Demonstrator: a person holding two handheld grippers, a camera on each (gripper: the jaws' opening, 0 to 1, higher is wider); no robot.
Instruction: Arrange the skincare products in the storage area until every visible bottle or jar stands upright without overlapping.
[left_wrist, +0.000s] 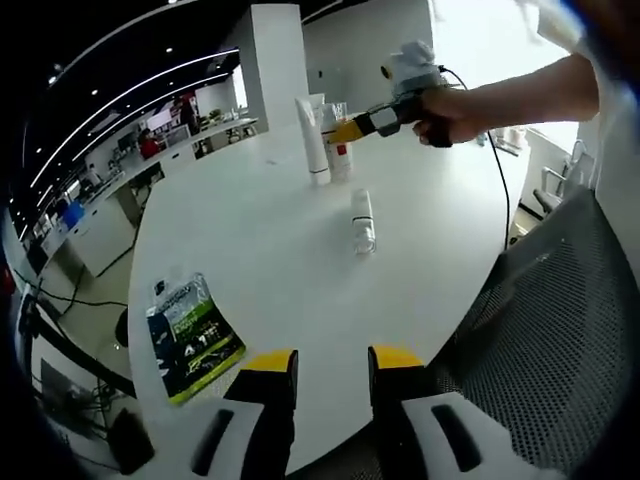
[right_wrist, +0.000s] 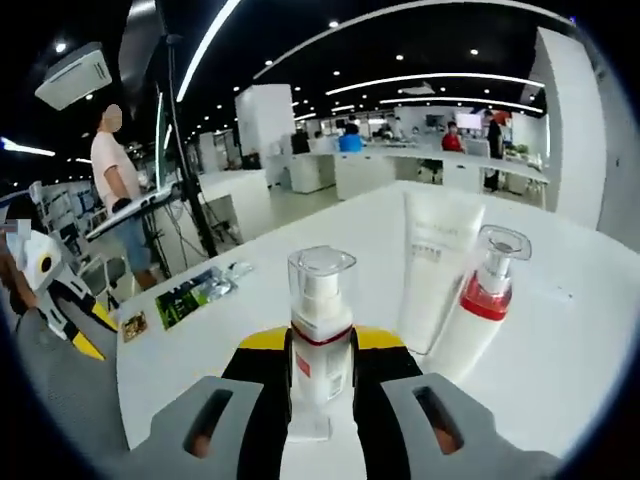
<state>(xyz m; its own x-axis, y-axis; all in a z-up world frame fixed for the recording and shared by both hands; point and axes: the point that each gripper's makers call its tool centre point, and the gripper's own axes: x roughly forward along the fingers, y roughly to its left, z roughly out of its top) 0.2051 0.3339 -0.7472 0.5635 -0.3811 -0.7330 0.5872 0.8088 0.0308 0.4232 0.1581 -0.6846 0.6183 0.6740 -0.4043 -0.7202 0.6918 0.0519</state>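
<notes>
Right gripper (right_wrist: 322, 375) clamped on upright pump bottle (right_wrist: 320, 330) | tube (right_wrist: 432, 270) just beside | left gripper (left_wrist: 333, 362) parted, empty | small bottle (left_wrist: 363, 220) lay flat on table (left_wrist: 270, 240)

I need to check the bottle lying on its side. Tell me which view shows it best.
The left gripper view: the fallen bottle lies in full on the white table, below the upright tube. The right gripper view looks at the pump bottle between its tool's jaws instead.
</notes>
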